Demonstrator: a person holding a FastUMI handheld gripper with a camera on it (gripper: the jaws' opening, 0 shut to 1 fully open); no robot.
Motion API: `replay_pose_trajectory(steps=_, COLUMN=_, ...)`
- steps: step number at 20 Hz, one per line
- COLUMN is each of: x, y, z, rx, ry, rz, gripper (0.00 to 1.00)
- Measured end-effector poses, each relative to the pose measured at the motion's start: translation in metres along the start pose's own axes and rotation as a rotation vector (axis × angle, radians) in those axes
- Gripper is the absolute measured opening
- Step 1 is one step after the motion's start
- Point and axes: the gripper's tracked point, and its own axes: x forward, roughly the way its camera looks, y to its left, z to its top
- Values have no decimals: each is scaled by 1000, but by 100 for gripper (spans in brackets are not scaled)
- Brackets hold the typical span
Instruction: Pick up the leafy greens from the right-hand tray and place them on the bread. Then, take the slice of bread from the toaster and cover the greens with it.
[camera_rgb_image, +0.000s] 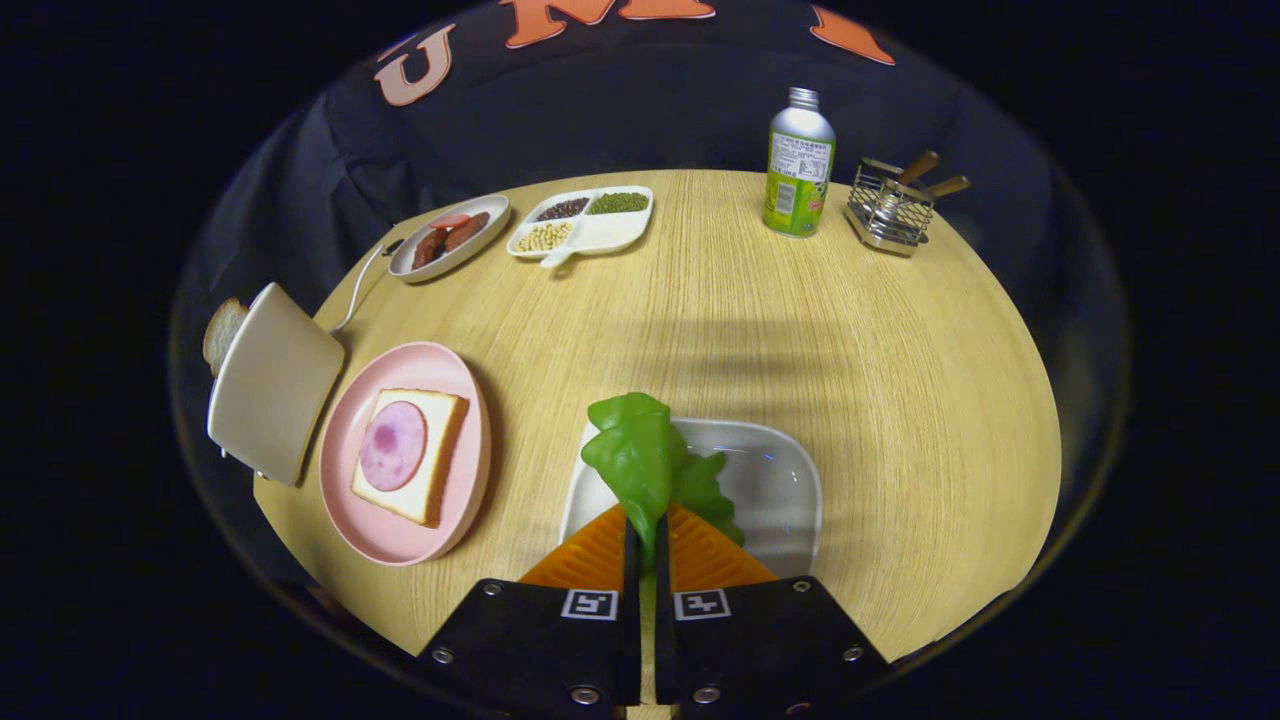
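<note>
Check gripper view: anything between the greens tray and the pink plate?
Bare wood tabletop separates white tray from pink plate. Tongs are shut on the greens.

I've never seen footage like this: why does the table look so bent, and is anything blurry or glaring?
In the gripper view, the fisheye lens bows the table edge; the tool, shut on the leafy greens, casts banded shadows beyond the white tray; faint glare there; the bottle stays sharp.
</note>
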Motion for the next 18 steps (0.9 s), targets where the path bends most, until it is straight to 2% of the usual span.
replay_pose_trajectory(steps=7, x=-23, y=43, z=25, rx=-32, ry=-102, rz=95, gripper=6)
replay_pose_trajectory(steps=12, x=-35, y=67, z=48, rx=-60, ry=-169, rz=132, gripper=6)
replay_pose_trajectory(steps=18, x=-23, y=95, z=71, rx=-143, ry=-205, rz=154, gripper=6)
